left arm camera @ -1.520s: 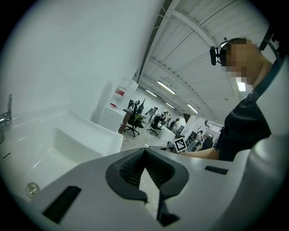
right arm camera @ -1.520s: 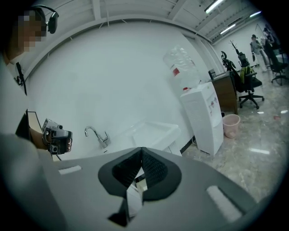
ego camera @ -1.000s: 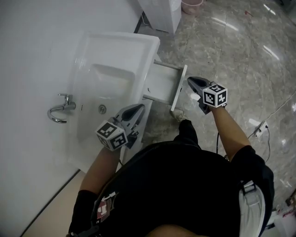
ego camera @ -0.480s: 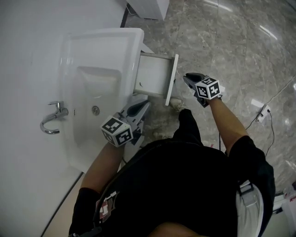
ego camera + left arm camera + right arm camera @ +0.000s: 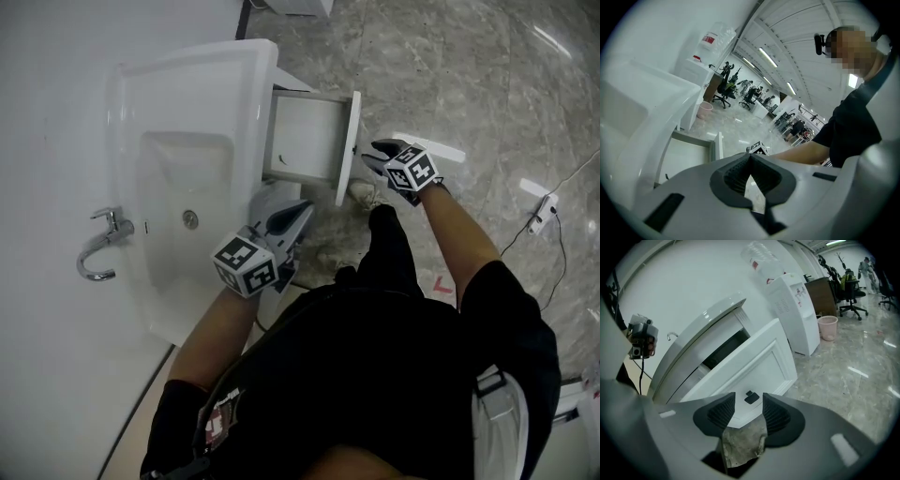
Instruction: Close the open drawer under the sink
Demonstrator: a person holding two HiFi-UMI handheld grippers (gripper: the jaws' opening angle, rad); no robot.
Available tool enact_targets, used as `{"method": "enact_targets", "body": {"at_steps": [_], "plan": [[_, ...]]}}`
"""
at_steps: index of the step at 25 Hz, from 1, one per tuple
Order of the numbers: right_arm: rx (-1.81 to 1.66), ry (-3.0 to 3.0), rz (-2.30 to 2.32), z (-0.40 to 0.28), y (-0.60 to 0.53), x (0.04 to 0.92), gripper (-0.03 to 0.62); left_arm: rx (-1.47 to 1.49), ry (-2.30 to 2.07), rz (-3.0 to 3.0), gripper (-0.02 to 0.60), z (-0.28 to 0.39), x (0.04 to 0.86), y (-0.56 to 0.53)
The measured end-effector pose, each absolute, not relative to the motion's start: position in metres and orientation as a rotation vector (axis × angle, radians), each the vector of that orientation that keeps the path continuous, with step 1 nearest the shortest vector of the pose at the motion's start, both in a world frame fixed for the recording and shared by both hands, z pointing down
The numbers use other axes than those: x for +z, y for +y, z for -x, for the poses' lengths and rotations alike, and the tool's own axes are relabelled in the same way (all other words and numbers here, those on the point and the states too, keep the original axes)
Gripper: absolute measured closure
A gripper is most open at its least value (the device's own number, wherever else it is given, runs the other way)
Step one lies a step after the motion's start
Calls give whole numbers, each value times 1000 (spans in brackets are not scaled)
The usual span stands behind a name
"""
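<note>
Your right gripper (image 5: 377, 157) faces the open drawer (image 5: 309, 129), jaws opening, empty. Your left gripper (image 5: 302, 212) is closed, empty.

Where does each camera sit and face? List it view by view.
Head view: on the person's head, facing down at sink, open drawer; both arms, torso show.
Left gripper view: on the left hand-held gripper, jaws together, facing the drawer's side; person's torso, right arm show.
Right gripper view: on the right hand-held gripper, jaws opening, empty, facing the drawer front.
Shared: all three show the drawer.
</note>
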State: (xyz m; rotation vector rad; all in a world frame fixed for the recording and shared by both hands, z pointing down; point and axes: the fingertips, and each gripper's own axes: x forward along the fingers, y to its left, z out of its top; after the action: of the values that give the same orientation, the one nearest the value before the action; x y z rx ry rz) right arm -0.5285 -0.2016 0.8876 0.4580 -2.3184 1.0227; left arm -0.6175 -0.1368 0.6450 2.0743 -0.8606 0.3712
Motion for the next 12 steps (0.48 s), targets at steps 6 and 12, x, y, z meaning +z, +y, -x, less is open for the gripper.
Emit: {"method": "enact_targets", "body": {"at_steps": [6, 12], "plan": [[901, -2287, -361, 549, -194, 909, 444, 393, -856, -2065, 591, 613, 655, -137], [774, -2273, -327, 556, -194, 922, 445, 403, -854, -2051, 591, 611, 667, -137]]}}
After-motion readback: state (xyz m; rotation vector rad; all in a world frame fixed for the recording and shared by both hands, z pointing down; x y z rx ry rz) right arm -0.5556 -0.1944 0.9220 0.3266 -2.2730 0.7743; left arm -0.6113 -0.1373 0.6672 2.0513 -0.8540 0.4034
